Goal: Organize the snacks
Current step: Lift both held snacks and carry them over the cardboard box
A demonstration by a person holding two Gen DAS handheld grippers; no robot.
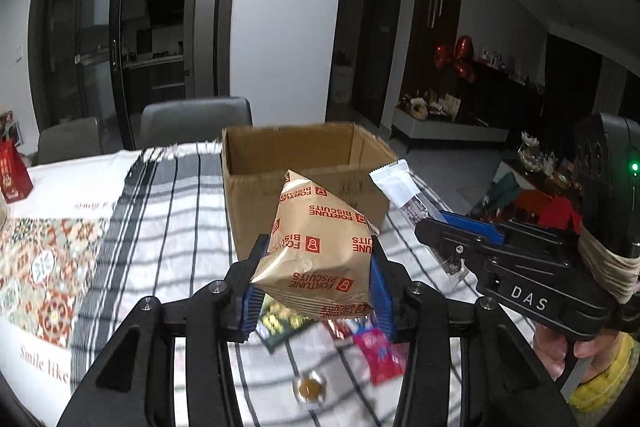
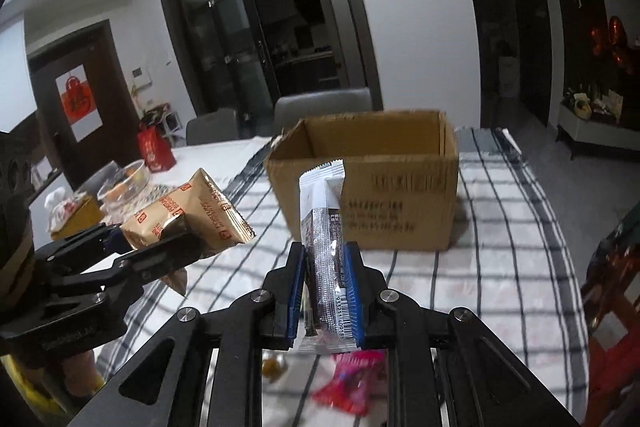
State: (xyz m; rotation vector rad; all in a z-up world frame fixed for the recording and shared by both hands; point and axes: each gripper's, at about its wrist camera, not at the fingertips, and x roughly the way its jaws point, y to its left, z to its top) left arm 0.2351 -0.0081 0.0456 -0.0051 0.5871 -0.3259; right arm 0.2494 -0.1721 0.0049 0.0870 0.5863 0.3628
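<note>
My left gripper [image 1: 318, 255] is shut on a tan Fortune Biscuits bag [image 1: 320, 251] and holds it above the table, in front of an open cardboard box [image 1: 304, 163]. My right gripper [image 2: 325, 255] is shut on a long white and dark snack bar wrapper [image 2: 326, 227], held upright before the same box [image 2: 400, 187]. The right gripper also shows in the left wrist view [image 1: 440, 223] with the bar [image 1: 404, 191]. The left gripper shows in the right wrist view [image 2: 140, 239] with the tan bag [image 2: 192, 215].
Loose snacks lie on the checked tablecloth [image 1: 180, 227] below the grippers: a pink packet [image 1: 380, 355], a dark green packet [image 1: 280, 325], a small clear jelly cup [image 1: 308, 387]. A red gift bag [image 1: 12, 171] and a glass bowl [image 2: 124, 183] stand at the left. Grey chairs [image 1: 196, 121] stand behind the table.
</note>
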